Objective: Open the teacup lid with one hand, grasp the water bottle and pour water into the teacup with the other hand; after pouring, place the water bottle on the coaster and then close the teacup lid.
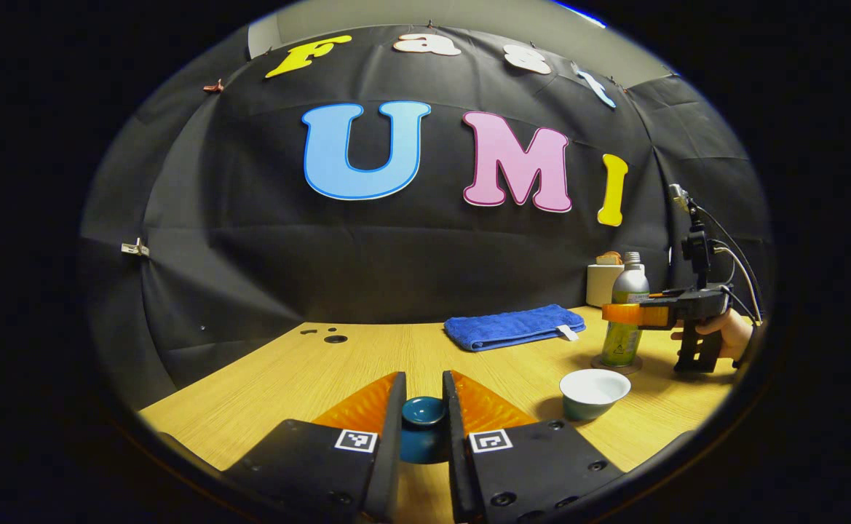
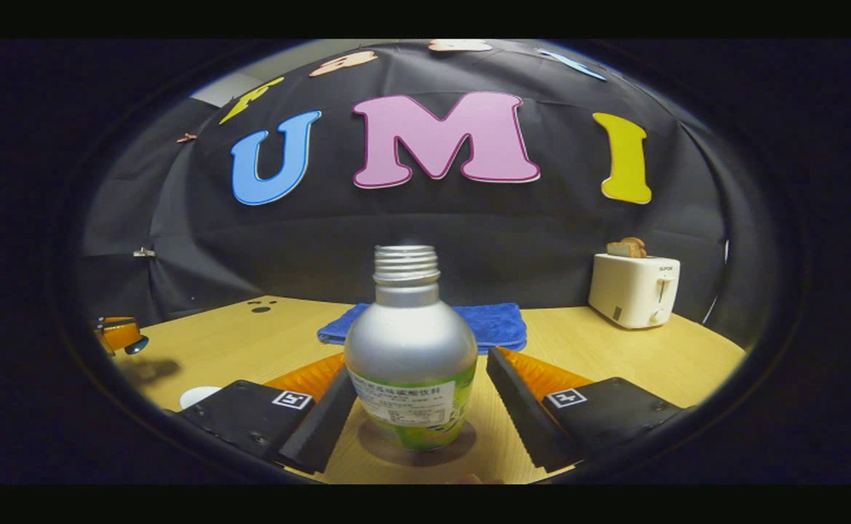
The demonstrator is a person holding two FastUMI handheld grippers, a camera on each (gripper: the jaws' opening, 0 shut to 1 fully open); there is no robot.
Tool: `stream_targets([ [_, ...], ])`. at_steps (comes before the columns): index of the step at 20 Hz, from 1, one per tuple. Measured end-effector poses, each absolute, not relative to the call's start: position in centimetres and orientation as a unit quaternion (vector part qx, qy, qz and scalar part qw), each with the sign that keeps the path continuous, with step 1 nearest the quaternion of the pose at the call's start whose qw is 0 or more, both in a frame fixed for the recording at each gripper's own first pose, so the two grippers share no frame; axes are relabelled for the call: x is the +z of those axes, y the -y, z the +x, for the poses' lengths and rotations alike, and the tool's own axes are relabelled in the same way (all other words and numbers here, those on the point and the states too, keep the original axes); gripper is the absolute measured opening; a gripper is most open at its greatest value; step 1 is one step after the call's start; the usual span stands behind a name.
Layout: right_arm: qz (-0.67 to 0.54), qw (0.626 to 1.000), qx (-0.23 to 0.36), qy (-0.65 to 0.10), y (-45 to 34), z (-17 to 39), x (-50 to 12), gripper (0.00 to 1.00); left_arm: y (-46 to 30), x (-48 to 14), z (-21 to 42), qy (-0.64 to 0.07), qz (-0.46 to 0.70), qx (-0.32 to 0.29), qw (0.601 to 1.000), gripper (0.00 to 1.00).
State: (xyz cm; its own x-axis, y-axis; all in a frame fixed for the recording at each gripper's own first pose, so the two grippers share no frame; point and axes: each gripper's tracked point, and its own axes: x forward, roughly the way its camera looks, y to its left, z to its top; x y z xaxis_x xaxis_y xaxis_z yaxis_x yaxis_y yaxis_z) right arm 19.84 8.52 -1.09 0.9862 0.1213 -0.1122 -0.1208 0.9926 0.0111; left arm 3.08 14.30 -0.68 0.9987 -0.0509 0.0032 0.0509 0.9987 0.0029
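In the left gripper view, the left gripper [image 1: 424, 415] has its jaws closed narrowly on the dark teal teacup lid [image 1: 423, 412], which sits between them, above the wooden bench [image 1: 287, 378]. Both fingers appear to press on its sides. To the right of it stands the teacup [image 1: 594, 391], uncovered, pale inside with a teal outer wall; whether it holds any water cannot be told.

Beyond the cup, the water bottle [image 1: 625, 316] stands upright on a round coaster [image 1: 616, 363]. The right gripper [image 1: 625, 314], held by a hand [image 1: 720, 333], is level with the bottle's middle.

In the right gripper view, the right gripper [image 2: 419, 393] has its jaws spread wide on either side of the bottle [image 2: 410, 364]. The left finger is at or very near the bottle's side, and a clear gap shows at the right one. The bottle is silver with a green label, its threaded neck uncapped; its contents are hidden.

A folded blue towel [image 2: 494, 322] lies behind the bottle, and a white toaster [image 2: 635, 290] with bread in its slots stands at the far right of the bench.
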Motion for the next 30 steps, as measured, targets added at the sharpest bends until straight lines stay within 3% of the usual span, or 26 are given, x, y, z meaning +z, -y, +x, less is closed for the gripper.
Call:
stream_targets([
  [14, -0.050, 0.995, 0.068, -0.057, -7.0, 9.3, -1.3, 0.98, -14.6, -0.8, 3.0, 0.000, 0.000, -0.015, 1.000, 0.34],
  [21, -0.042, 0.996, 0.077, -0.032, -5.8, 3.9, 0.0, 0.98, -6.8, 0.2, 2.9, 0.009, 0.002, -0.093, 0.996, 0.31],
  [26, -0.032, 0.996, 0.076, -0.043, -4.7, 3.4, -1.7, 0.98, -0.1, 1.0, 4.1, -0.006, 0.026, -0.150, 0.988, 0.31],
  [30, -0.020, 0.997, 0.064, -0.042, -3.7, 3.9, -1.5, 0.98, 2.4, -0.7, 5.6, -0.041, 0.059, -0.154, 0.985, 0.34],
])
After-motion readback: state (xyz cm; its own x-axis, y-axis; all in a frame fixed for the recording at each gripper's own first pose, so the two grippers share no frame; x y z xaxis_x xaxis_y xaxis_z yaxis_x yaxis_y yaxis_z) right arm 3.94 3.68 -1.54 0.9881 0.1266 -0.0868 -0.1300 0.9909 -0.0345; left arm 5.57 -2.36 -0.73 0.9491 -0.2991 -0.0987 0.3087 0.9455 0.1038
